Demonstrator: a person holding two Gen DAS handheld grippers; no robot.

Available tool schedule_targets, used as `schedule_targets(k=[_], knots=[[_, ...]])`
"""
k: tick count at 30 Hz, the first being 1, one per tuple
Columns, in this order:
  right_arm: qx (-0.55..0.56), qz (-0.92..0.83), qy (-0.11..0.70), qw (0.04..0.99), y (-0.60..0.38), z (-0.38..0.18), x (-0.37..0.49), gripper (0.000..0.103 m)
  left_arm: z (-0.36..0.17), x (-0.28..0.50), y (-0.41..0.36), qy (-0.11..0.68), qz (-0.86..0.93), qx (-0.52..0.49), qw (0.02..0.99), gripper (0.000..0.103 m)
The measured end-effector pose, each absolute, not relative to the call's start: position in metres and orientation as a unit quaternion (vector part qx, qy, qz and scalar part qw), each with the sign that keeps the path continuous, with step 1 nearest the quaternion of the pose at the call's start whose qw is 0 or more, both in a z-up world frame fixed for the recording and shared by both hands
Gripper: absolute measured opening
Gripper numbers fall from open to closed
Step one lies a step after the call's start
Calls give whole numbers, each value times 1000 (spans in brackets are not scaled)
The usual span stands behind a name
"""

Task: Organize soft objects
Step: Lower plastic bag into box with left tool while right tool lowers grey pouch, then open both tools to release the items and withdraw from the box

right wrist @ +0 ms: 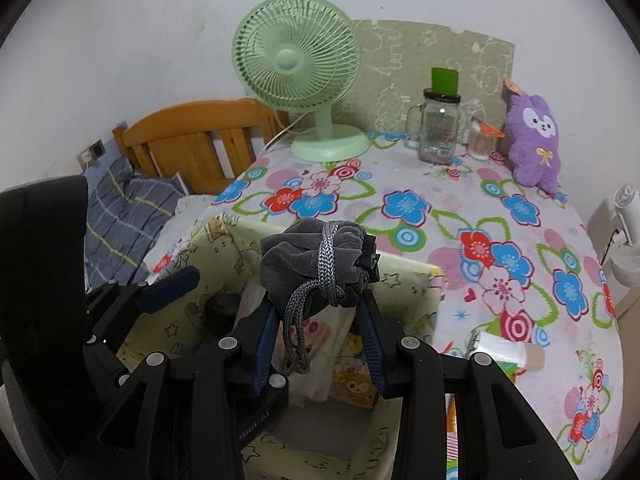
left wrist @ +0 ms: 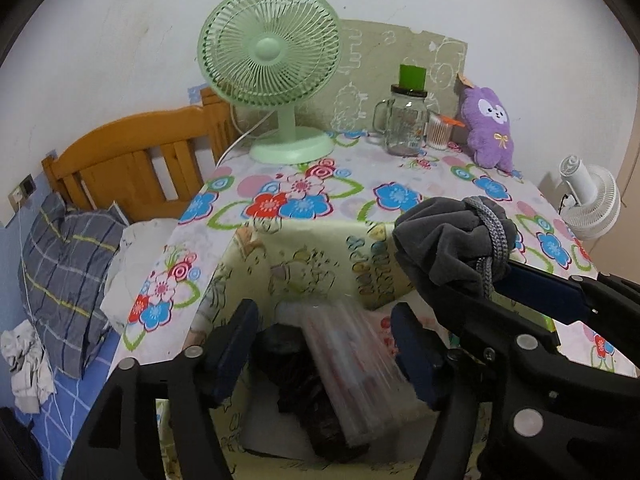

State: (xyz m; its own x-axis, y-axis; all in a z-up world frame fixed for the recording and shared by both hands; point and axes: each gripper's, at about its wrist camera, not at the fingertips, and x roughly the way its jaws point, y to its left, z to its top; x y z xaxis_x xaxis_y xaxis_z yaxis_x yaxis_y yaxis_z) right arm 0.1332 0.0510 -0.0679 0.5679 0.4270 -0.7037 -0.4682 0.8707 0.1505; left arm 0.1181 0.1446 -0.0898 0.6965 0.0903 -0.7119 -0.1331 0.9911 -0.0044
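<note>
My left gripper (left wrist: 324, 348) stands open over a pale yellow cartoon-print box (left wrist: 312, 256). Below its blue pads (left wrist: 236, 344), inside the box, lie a blurred clear packet (left wrist: 360, 364) and a dark bundle (left wrist: 296, 380); the pads touch neither. My right gripper (right wrist: 320, 300) is shut on a grey velvet drawstring pouch (right wrist: 308, 256), held above the box's (right wrist: 404, 280) right half, with the cord hanging down. In the left wrist view the pouch (left wrist: 444, 240) and right gripper (left wrist: 476, 276) sit at the right. A purple plush (right wrist: 534, 144) leans on the wall at the table's back right.
On the floral tablecloth (right wrist: 440, 208) stand a green fan (right wrist: 296, 60), a glass mug jar (right wrist: 438, 128) and a cotton-swab tub (right wrist: 480, 140). A small white bottle (right wrist: 504, 354) lies right of the box. A bed with a plaid pillow (left wrist: 68, 264) is left; a white fan (left wrist: 592, 200) is right.
</note>
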Motion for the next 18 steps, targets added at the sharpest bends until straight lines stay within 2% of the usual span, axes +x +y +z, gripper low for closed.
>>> schedule_targets(k=[6, 9, 14, 18], knots=[[-27, 271, 401, 875, 59, -76, 132, 43, -96, 112, 150, 398, 65, -29, 915, 75], [-28, 273, 404, 873, 60, -78, 132, 47, -96, 108, 149, 399, 61, -28, 914, 77], [-31, 259, 401, 878, 55, -76, 131, 75, -92, 102, 144, 394, 58, -23, 917, 85], [-35, 255, 391, 884, 48, -73, 128, 78, -87, 98, 138, 391, 53, -19, 919, 87]])
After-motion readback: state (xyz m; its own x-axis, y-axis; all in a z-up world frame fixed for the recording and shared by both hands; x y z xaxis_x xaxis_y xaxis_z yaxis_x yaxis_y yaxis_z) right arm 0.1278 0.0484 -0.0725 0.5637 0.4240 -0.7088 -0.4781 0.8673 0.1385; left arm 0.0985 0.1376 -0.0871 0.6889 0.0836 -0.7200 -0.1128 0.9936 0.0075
